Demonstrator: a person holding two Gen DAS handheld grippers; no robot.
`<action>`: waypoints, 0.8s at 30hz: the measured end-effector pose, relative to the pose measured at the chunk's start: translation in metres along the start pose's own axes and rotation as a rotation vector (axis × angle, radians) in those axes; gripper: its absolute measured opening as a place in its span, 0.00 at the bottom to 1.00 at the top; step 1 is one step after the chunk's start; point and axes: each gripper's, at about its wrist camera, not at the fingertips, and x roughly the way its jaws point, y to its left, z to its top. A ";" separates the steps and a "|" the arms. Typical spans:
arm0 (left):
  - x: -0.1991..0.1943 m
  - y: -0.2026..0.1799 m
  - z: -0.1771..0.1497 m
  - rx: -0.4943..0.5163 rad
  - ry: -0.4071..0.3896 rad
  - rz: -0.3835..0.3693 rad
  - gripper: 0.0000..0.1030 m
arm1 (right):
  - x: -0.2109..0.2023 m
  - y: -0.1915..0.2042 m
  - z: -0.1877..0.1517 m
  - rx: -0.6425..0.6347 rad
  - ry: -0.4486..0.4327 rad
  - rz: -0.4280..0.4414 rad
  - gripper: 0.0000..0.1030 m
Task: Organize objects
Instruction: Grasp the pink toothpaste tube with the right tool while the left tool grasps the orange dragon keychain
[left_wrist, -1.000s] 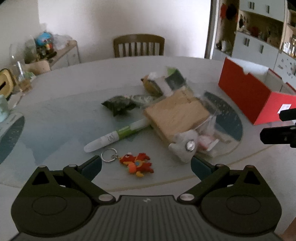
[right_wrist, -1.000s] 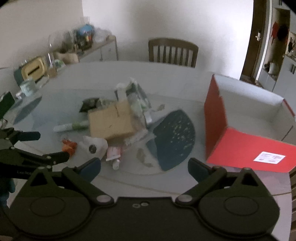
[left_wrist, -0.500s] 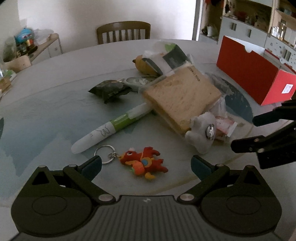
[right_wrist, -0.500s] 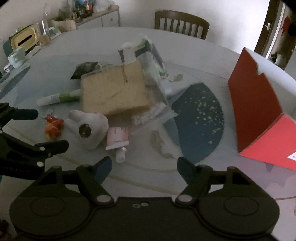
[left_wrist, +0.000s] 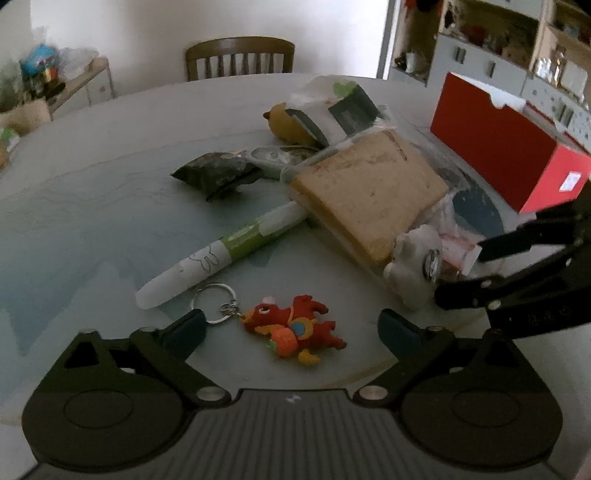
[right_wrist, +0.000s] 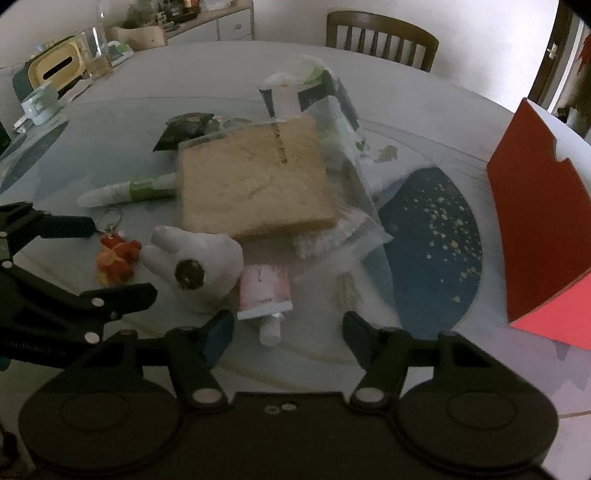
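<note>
A red-orange dragon keychain (left_wrist: 293, 328) lies on the round table just ahead of my open left gripper (left_wrist: 291, 328), between its fingertips. Behind it lie a white-and-green marker (left_wrist: 221, 254), a bagged slice of bread (left_wrist: 365, 192), a white plush toy (left_wrist: 413, 266) and a dark snack packet (left_wrist: 216, 175). My right gripper (right_wrist: 288, 330) is open and empty, close to a pink tube (right_wrist: 264, 291) and the white plush toy (right_wrist: 195, 258). The keychain also shows in the right wrist view (right_wrist: 116, 256). A red open box (left_wrist: 506, 144) stands at the right.
A yellow toy (left_wrist: 288, 123) and plastic bags (left_wrist: 340, 99) lie behind the bread. A wooden chair (left_wrist: 240, 57) stands at the far side. A mug (right_wrist: 38, 101) and a yellow tissue box (right_wrist: 55, 66) sit at the far left. Cabinets (left_wrist: 498, 48) stand back right.
Both grippers have moved forward and lower toward the pile. The left one now has the keychain between its fingertips. The right one is nearer the pink tube and has narrowed a little.
</note>
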 end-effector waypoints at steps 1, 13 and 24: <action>0.000 -0.002 0.000 0.022 0.000 0.005 0.87 | 0.000 0.000 0.000 0.000 -0.001 0.001 0.60; -0.005 -0.008 0.004 0.078 -0.008 -0.042 0.51 | -0.004 0.006 0.001 -0.005 -0.011 -0.006 0.22; -0.013 -0.010 0.006 0.040 0.021 -0.109 0.50 | -0.027 -0.004 -0.008 0.066 -0.025 -0.031 0.19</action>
